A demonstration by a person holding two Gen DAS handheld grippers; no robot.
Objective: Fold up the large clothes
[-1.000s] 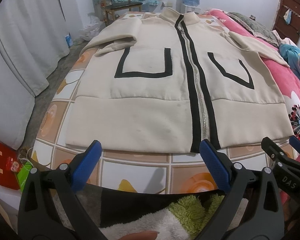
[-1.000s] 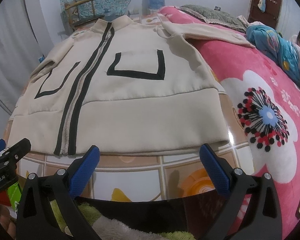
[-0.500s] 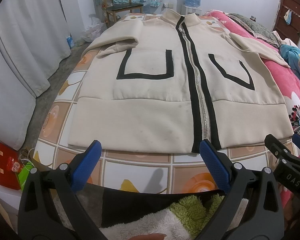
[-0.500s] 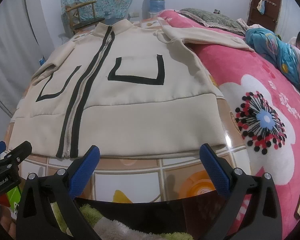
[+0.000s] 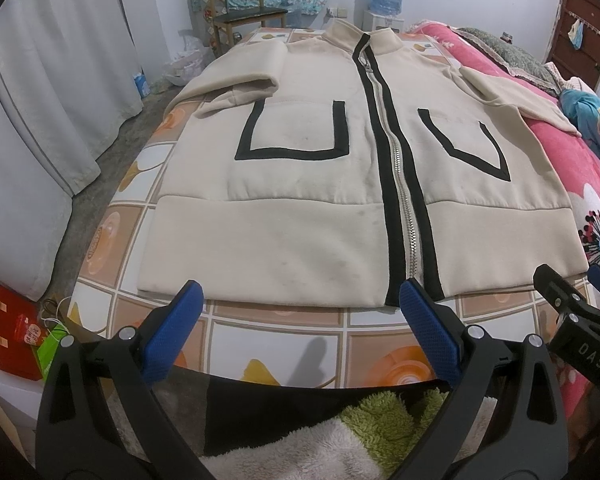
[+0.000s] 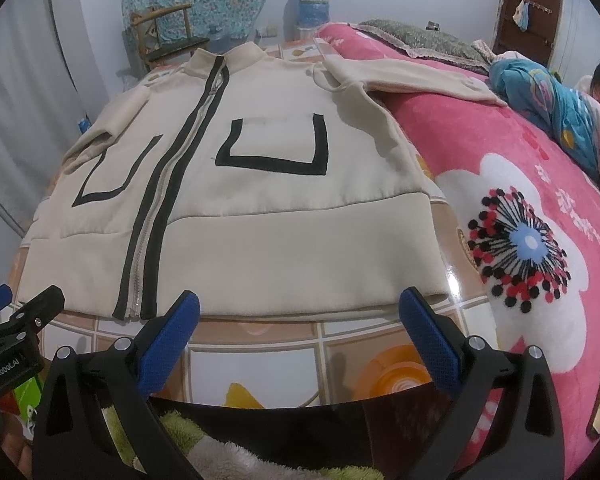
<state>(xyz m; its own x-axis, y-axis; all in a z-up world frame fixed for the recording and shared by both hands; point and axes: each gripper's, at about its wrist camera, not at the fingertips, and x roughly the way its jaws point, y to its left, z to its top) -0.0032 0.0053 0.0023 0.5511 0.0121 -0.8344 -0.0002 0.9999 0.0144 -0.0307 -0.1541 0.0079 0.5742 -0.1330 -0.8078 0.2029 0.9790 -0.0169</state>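
Cream jacket (image 5: 300, 208) lies flat, zipped, front up on the tiled bed (image 5: 284, 340); your left tool (image 5: 300, 300) and right tool (image 6: 300, 304), both spread wide, hover just short of its hem; thick, soft, probably floppy fleece, so pinch the hem corners.

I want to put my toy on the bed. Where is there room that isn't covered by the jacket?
The tiled sheet is bare between the jacket hem and the grippers. The pink blanket beside the jacket is free too, below the stretched-out sleeve. The middle is covered.
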